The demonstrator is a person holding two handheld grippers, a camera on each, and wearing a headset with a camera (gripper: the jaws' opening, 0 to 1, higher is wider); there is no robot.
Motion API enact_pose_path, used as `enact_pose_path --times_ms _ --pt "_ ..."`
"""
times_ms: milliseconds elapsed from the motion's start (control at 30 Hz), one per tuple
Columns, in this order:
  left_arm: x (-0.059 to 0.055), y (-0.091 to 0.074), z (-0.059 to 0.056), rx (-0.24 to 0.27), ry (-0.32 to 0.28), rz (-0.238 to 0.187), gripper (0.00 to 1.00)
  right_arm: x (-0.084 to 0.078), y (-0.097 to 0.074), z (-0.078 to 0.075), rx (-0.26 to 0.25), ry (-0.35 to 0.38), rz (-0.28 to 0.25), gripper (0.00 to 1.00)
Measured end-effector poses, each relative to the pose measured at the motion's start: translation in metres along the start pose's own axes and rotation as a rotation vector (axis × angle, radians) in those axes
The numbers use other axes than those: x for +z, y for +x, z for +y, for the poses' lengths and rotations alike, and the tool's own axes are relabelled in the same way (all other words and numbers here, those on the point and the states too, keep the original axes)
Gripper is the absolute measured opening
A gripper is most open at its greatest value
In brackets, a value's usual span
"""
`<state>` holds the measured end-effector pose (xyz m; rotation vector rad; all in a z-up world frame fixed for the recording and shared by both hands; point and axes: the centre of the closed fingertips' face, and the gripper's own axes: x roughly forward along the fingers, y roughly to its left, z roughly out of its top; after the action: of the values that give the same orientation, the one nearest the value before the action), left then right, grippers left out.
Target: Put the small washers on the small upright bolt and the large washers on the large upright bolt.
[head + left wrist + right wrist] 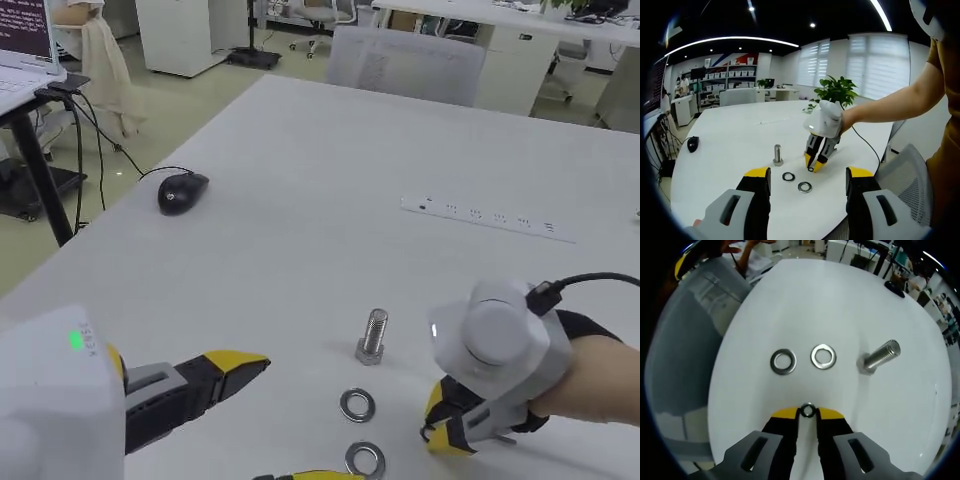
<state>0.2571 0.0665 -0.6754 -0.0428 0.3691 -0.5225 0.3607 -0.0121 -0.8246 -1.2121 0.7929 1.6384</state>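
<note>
- Head view. My left gripper (283, 420) enters from the lower left, low over the white table (300, 200). Its yellow-tipped jaws are spread wide, with nothing between them. My right gripper (447, 435) points steeply down at the table on the right; from here I cannot tell what its tips hold. The upright bolt (372, 335) stands on its head between the two grippers. The inner washer (357, 404) lies flat near the bolt, and the outer washer (365, 458) lies flat just beyond it, nearer to me. A mouse (182, 190) and a power strip (487, 218) lie well apart from them, farther up the table.
- Left gripper view. The left gripper (809, 174) stands wide open and empty. Ahead of it are the upright bolt (777, 155), the inner washer (788, 176) and the outer washer (804, 187). The right gripper (813, 165) is tilted down with its tips close to the table, just beside the inner washer.
- Right gripper view. The right gripper (808, 413) has its jaws drawn almost together, pinching a small washer (808, 410) between the yellow tips. Beyond it, the outer washer (783, 361) and the inner washer (823, 356) lie side by side, apart from each other. The upright bolt (880, 356) stands to their right. A chair (690, 340) is at the table's left edge.
</note>
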Motion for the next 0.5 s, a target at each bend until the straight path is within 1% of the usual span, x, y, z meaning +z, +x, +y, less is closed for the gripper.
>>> enact_pose_path --times_ms 67,400,500 --pt "-0.0003 -0.0006 -0.0002 0.0 0.0 0.002 0.6 0.0 0.0 0.0002 -0.002 -0.012 0.004 0.15" --pt "-0.0014 -0.0021 -0.0012 0.002 -0.001 0.004 0.6 -0.0009 0.0003 0.0006 0.0 -0.009 0.029 0.14" --pt "-0.0003 -0.002 -0.0017 0.002 -0.002 0.0 0.6 -0.001 0.0014 -0.0009 -0.003 -0.009 0.024 0.14"
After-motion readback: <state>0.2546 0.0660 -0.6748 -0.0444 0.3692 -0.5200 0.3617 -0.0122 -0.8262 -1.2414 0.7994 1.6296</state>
